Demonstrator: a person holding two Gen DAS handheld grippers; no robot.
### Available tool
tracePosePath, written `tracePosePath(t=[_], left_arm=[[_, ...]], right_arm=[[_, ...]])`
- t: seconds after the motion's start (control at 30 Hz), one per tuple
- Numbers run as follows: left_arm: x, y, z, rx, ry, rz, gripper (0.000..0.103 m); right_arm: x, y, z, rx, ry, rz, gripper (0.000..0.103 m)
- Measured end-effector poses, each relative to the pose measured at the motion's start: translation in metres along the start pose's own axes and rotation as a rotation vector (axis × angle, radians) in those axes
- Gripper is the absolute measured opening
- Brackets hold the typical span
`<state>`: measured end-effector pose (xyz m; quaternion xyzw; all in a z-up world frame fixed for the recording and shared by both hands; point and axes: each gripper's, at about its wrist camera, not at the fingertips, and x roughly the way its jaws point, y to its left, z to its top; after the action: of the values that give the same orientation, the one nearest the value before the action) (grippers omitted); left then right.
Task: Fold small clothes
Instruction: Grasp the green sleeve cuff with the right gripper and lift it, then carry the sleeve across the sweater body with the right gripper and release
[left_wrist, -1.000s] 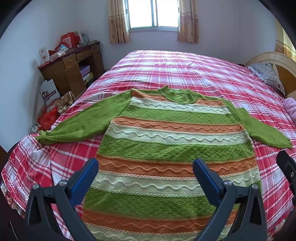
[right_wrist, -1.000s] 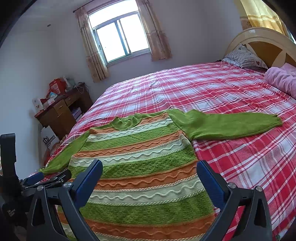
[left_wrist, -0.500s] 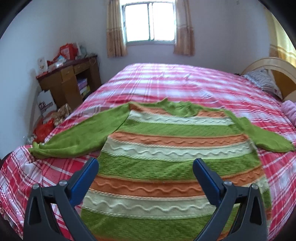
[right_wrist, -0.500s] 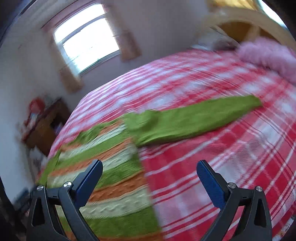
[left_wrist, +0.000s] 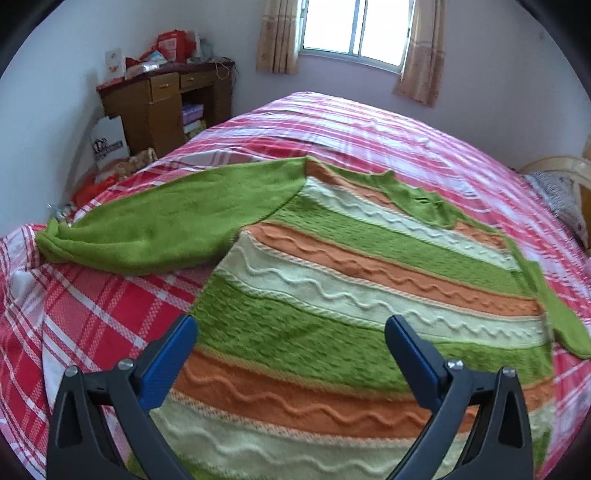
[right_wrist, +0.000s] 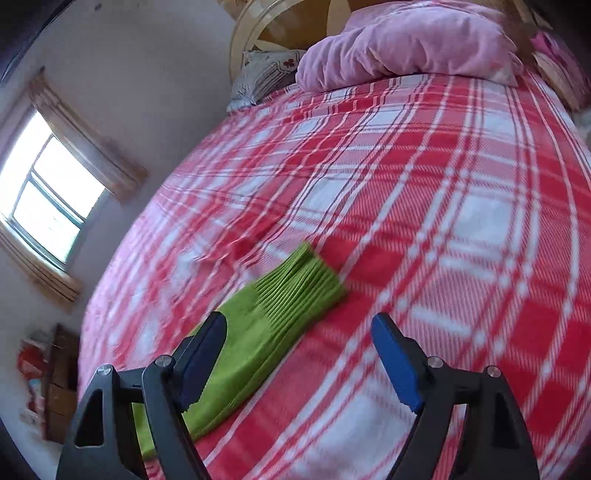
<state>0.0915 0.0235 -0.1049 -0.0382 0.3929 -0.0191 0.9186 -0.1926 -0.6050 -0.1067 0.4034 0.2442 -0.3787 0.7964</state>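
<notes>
A green, orange and cream striped sweater (left_wrist: 351, 280) lies flat on the red plaid bed, both sleeves spread out. Its left green sleeve (left_wrist: 159, 225) reaches toward the bed's left edge. My left gripper (left_wrist: 291, 354) is open and empty above the sweater's lower left body. In the right wrist view the right sleeve's ribbed cuff (right_wrist: 295, 288) lies on the bedspread. My right gripper (right_wrist: 299, 354) is open and empty, just above that sleeve end, its left finger (right_wrist: 201, 358) over the green knit.
The plaid bedspread (right_wrist: 424, 206) stretches far beyond the sweater. A pink pillow (right_wrist: 402, 44) and a headboard are at the bed's head. A wooden desk (left_wrist: 162, 103) with clutter and bags stands by the left wall, under a window (left_wrist: 354, 29).
My right gripper has swung right and down along the right sleeve to its cuff. My left gripper has tilted and shifted left toward the left sleeve side. Both stay open.
</notes>
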Motion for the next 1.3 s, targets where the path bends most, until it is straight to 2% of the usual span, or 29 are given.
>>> tracePosePath(t=[0.1,0.2,0.27,0.33,0.37,0.47,0.57,0.67,0.87,0.97,1.1,1.3], left_arm=[[0.007,-0.002,-0.004,0.029,-0.007,0.043,0.103],[0.017,-0.004,-0.01,0.041,0.011,0.053,0.103],[0.024,-0.006,-0.016,0.059,0.016,0.063,0.103],[0.021,-0.011,-0.019,0.083,-0.016,0.066,0.103],[0.021,-0.012,-0.019,0.09,-0.014,0.059,0.103],[0.022,-0.011,-0.019,0.087,-0.009,0.042,0.103],[0.022,-0.01,-0.018,0.085,-0.011,0.04,0.103],[0.023,-0.011,-0.018,0.088,-0.012,0.043,0.103],[0.021,-0.013,-0.017,0.098,0.001,0.035,0.103],[0.013,-0.011,-0.018,0.106,0.011,0.026,0.103],[-0.007,0.001,-0.016,0.082,-0.029,-0.001,0.103],[-0.03,0.03,-0.004,0.021,-0.083,-0.023,0.103]], right_arm=[[0.024,0.006,0.0,-0.017,0.043,-0.056,0.081],[0.034,0.023,-0.003,-0.13,0.018,-0.108,0.076],[0.041,0.027,-0.005,-0.183,0.034,-0.122,0.04],[0.042,0.021,-0.003,-0.17,0.044,-0.095,0.033],[0.041,0.014,0.0,-0.15,0.047,-0.07,0.024],[0.041,0.002,0.006,-0.105,0.061,-0.006,0.011],[0.027,0.001,0.008,-0.072,0.041,0.045,0.007],[0.005,0.013,0.011,-0.077,-0.032,0.102,0.006],[-0.032,0.065,0.005,-0.132,-0.06,0.226,0.006],[-0.057,0.106,-0.008,-0.177,-0.045,0.341,0.006],[-0.091,0.176,-0.034,-0.289,-0.032,0.508,0.006],[-0.107,0.295,-0.102,-0.443,0.076,0.69,0.006]])
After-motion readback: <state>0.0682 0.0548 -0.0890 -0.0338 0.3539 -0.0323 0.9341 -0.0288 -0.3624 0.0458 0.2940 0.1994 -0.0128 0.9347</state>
